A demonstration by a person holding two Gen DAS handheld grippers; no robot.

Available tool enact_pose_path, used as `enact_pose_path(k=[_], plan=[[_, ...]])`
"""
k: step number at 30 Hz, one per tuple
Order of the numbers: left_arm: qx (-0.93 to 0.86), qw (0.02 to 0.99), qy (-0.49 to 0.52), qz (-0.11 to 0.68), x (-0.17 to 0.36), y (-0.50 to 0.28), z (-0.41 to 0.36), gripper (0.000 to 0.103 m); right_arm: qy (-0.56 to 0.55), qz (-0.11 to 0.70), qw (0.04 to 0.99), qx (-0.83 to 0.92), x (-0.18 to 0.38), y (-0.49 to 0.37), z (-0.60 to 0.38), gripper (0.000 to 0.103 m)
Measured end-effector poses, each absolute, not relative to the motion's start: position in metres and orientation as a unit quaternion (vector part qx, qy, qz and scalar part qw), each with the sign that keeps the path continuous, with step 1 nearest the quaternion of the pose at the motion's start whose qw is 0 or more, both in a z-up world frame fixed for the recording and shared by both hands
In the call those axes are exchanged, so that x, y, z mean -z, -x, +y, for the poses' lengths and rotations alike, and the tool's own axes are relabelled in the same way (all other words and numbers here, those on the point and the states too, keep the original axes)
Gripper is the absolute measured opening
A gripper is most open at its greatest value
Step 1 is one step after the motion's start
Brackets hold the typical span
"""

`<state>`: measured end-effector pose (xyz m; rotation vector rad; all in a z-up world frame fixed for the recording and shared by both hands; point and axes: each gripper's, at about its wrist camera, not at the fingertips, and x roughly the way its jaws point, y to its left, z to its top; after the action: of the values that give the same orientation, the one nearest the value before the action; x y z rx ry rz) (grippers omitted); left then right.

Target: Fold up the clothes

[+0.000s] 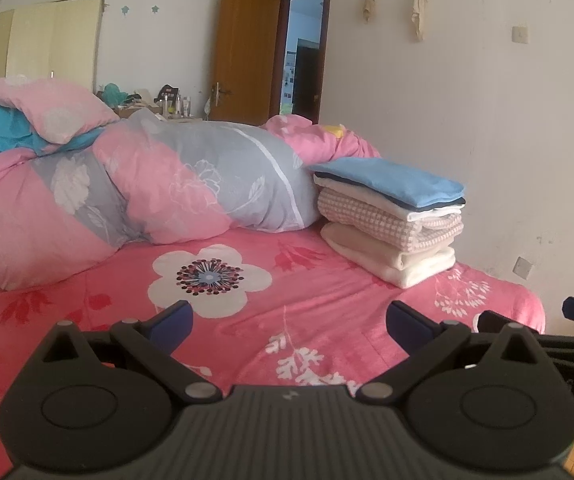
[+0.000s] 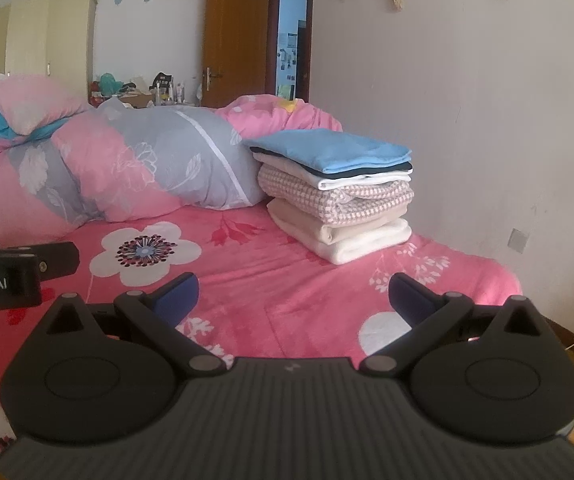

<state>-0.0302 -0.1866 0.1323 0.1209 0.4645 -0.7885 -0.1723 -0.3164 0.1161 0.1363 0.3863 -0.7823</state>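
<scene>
Both grippers, left gripper (image 1: 289, 330) and right gripper (image 2: 294, 300), gape empty; folded clothes stack (image 2: 337, 196) lies ahead-right.

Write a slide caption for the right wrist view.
Open right tool over the bed, facing a stack of folded clothes.

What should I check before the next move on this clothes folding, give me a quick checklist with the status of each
1. Left hand-held gripper open and holding nothing: ok.
2. Right hand-held gripper open and holding nothing: ok.
3. Folded stack upright beside the wall, blue piece on top: ok.
4. Bare sheet in front to fold on: ok.
5. Unfolded garment within view to pick up: not ok, none seen.
6. Anything under the bunched quilt: cannot tell.
</scene>
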Motion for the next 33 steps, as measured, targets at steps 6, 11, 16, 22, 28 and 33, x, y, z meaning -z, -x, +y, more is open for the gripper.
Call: enact_pose_path(k=[6,11,16,22,28,33], plan=[[0.385,0.89,-0.06,0.237,-0.1288,0.0281,-0.1884,0.103,-0.073,0.187,0.903,0.38,-0.117,0.173,-0.3153,0.102],[0.392,0.884,-0.057,0.248,-0.1256,0.0269,-0.1883,0.103,-0.08,0.192,0.901,0.381,-0.1164,0.1724,-0.3144,0.102],[0.394,0.882,-0.056,0.252,-0.124,0.0253,-0.1889,0.103,-0.083,0.198,0.898,0.383,-0.1147,0.1712,-0.3136,0.102],[0.389,0.882,-0.055,0.259,-0.1225,0.0237,-0.1902,0.103,-0.082,0.199,0.897,0.385,-0.1148,0.1703,-0.314,0.102],[0.387,0.883,-0.056,0.258,-0.1224,0.0245,-0.1909,0.103,-0.082,0.197,0.896,0.388,-0.1156,0.1727,-0.3121,0.102],[0.384,0.886,-0.06,0.253,-0.1223,0.0269,-0.191,0.103,-0.08,0.195,0.897,0.389,-0.1161,0.1746,-0.3115,0.102]])
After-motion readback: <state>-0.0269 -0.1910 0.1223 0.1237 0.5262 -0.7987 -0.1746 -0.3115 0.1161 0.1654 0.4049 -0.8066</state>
